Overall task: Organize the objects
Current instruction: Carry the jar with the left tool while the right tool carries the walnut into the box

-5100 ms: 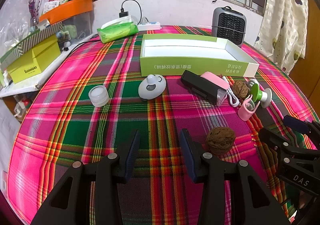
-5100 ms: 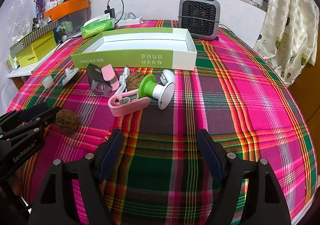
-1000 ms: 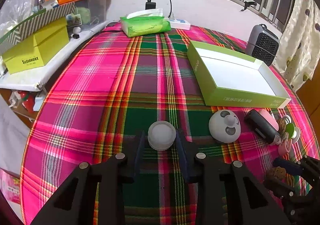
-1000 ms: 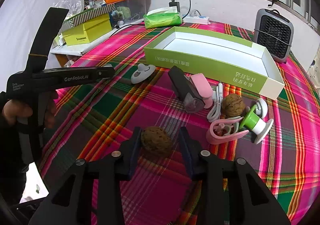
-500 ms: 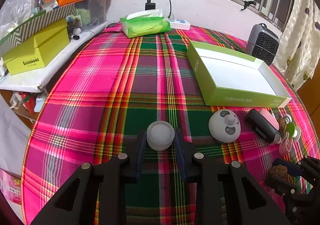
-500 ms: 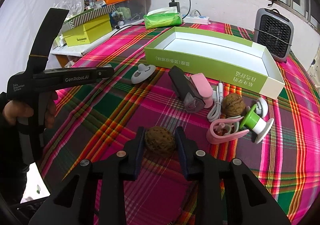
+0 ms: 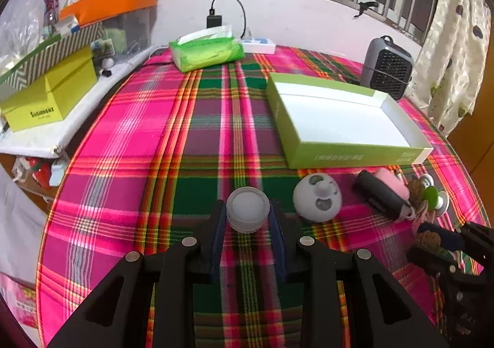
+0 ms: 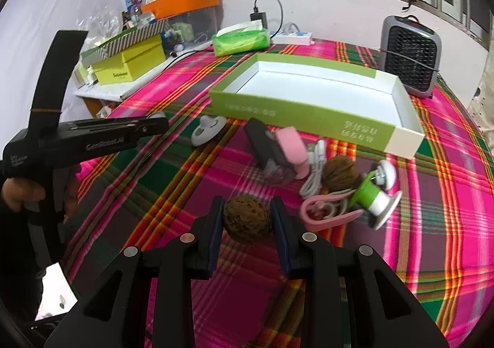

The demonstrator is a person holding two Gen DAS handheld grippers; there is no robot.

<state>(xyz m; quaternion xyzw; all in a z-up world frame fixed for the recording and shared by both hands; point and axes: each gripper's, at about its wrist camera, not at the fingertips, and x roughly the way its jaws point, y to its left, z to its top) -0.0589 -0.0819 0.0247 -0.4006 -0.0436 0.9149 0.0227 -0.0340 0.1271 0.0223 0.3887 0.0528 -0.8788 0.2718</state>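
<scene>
The left gripper (image 7: 248,221) has just closed on a round frosted white plastic jar (image 7: 248,209); the right gripper (image 8: 247,222) has just closed on a wrinkled brown walnut (image 8: 247,218), both over plaid cloth (image 7: 185,137), the open green box (image 8: 311,107) lying ahead.

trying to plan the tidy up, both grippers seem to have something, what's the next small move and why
Probably lift both: the left gripper is shut on the white jar, the right gripper on a walnut, both low over the cloth, and the green box is empty.

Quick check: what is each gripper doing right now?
Left gripper: jaws just closed, shut on the white jar.
Right gripper: jaws just closed, shut on the walnut.
</scene>
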